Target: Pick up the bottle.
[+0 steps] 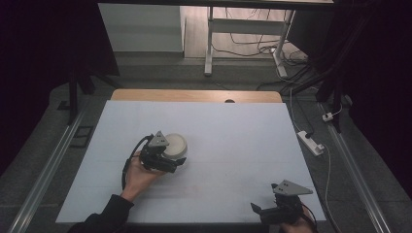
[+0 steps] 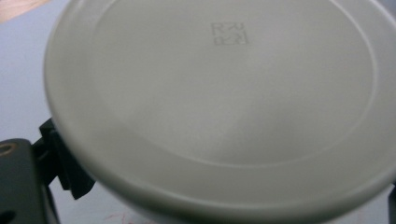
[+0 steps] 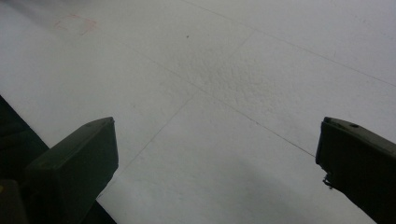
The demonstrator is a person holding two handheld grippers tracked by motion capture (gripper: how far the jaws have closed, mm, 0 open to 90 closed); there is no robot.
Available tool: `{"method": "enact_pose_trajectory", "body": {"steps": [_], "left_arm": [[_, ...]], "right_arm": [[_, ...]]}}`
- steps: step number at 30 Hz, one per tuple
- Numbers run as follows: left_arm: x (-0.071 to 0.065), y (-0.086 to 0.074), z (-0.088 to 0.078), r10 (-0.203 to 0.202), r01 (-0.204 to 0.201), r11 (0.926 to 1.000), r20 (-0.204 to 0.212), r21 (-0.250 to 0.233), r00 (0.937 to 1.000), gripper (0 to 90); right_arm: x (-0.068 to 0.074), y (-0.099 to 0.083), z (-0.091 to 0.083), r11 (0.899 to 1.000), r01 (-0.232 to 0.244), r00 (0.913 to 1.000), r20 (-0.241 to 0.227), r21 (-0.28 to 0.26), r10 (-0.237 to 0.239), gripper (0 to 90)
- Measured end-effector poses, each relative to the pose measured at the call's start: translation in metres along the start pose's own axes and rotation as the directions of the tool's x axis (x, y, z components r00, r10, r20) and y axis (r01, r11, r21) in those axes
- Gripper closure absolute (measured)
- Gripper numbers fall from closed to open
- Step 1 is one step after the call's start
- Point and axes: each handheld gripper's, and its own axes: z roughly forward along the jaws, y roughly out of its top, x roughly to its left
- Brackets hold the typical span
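— Between the jaws of the left gripper (image 1: 167, 158), what do you make out?

— A round, pale grey-white bowl (image 1: 175, 145), sitting upside down so its flat base faces up. In the left gripper view the bowl (image 2: 210, 107) looms very close, and one black jaw shows at its lower left edge, right against the rim. The other jaw is hidden at the far right corner. The jaws stand wide, on either side of the bowl; whether they press it I cannot tell.

— How does the bowl look?

— Smooth and matt, with a raised ring round the base and a small stamped mark near its top. The rim is thick and rounded. No chips that I can see.

— And the other one?

— The right gripper (image 1: 272, 209) hangs low at the near right corner of the table (image 1: 233, 126), well apart from the bowl. Its jaws are spread wide with nothing between them; its own view shows bare white tabletop (image 3: 224, 84) with thin seams and a faint red square mark (image 3: 74, 23) far off.

— Anything in the way?

— Nothing stands between the two grippers. The white sheet covers the table, and a wooden edge (image 1: 194, 95) shows at the far side. Beyond that, on the floor, are desk legs (image 1: 210, 43), loose cables and a white power strip (image 1: 311, 141) at the right.
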Motion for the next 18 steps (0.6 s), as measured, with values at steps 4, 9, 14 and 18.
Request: {"method": "enact_pose_trajectory", "body": {"steps": [4, 9, 14, 18], "left_arm": [[-0.005, 0.003, -0.004, 0.017, -0.017, 0.9998, 0.013, -0.004, 0.9998, 6.7], [-0.014, 0.007, -0.008, 0.04, -0.04, 0.9992, 0.03, -0.01, 0.9987, 6.8], [-0.022, 0.01, -0.011, 0.061, -0.061, 0.9981, 0.051, -0.014, 0.9968, 6.8], [-0.028, 0.012, -0.011, 0.073, -0.073, 0.9973, 0.072, -0.013, 0.9947, 6.8]], "right_arm": [[0.0, 0.0, 0.0, 1.0, 0.001, 1.0, -0.002, 0.0, -0.001, 0.0], [0.0, 0.0, 0.0, 1.0, 0.003, 1.0, -0.001, 0.0, -0.003, 0.0], [0.001, 0.0, 0.0, 1.0, 0.005, 1.0, -0.001, 0.001, -0.005, 0.0], [0.001, 0.0, 0.0, 1.0, 0.006, 1.0, -0.001, 0.002, -0.006, 0.0]]}}
